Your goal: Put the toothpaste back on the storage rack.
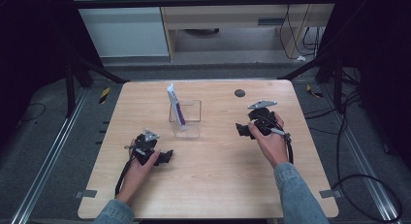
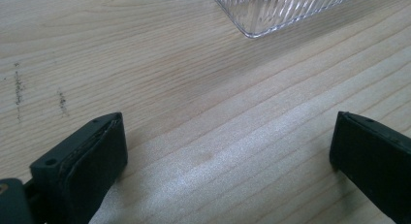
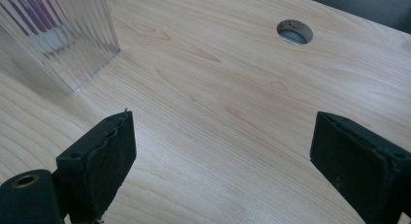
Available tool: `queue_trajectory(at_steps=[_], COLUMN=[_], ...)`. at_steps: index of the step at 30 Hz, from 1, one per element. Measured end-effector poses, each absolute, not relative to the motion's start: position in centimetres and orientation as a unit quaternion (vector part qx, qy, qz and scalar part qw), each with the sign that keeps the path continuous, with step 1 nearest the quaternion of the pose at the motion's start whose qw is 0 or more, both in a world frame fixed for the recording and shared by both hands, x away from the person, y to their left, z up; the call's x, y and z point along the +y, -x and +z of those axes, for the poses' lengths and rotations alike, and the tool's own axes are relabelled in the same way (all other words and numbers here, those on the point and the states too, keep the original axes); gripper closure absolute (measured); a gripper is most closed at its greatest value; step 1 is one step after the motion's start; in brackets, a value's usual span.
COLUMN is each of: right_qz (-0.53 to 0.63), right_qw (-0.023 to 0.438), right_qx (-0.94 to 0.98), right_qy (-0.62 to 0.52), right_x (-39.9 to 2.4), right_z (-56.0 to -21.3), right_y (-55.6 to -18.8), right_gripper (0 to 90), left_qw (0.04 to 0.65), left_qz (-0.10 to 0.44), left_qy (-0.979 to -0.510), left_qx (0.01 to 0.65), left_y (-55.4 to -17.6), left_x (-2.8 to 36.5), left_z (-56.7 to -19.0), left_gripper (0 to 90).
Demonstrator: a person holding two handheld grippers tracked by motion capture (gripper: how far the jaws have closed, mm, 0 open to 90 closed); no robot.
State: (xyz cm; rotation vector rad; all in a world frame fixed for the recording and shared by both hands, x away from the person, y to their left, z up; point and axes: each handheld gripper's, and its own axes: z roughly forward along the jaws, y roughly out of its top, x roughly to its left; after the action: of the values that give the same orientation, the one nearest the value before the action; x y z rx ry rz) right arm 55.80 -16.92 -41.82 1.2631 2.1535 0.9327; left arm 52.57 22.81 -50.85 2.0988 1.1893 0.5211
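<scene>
Tube (image 1: 176,106) upright in clear holder (image 1: 192,128), apart from both jaws

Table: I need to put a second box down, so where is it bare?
The table is bare along the near edge between the forearms, and between the left tongs and right tongs. The far left corner is free too. The middle back is taken by the clear box holding a tube.
</scene>
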Motion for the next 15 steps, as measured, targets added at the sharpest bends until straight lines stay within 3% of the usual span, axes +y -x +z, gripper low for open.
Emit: queue_trajectory(at_steps=[15], right_qz=[0.326], right_qw=[0.223], right_qx=[0.780], right_qy=[-0.486], right_x=[-19.6], right_z=[-44.8], right_y=[-54.9], right_gripper=[10.7], left_qw=[0.330], left_qz=[0.199], left_qy=[-0.803], left_qx=[0.455], left_y=[-52.6], left_x=[22.8], left_z=[-50.8], left_gripper=[0.0])
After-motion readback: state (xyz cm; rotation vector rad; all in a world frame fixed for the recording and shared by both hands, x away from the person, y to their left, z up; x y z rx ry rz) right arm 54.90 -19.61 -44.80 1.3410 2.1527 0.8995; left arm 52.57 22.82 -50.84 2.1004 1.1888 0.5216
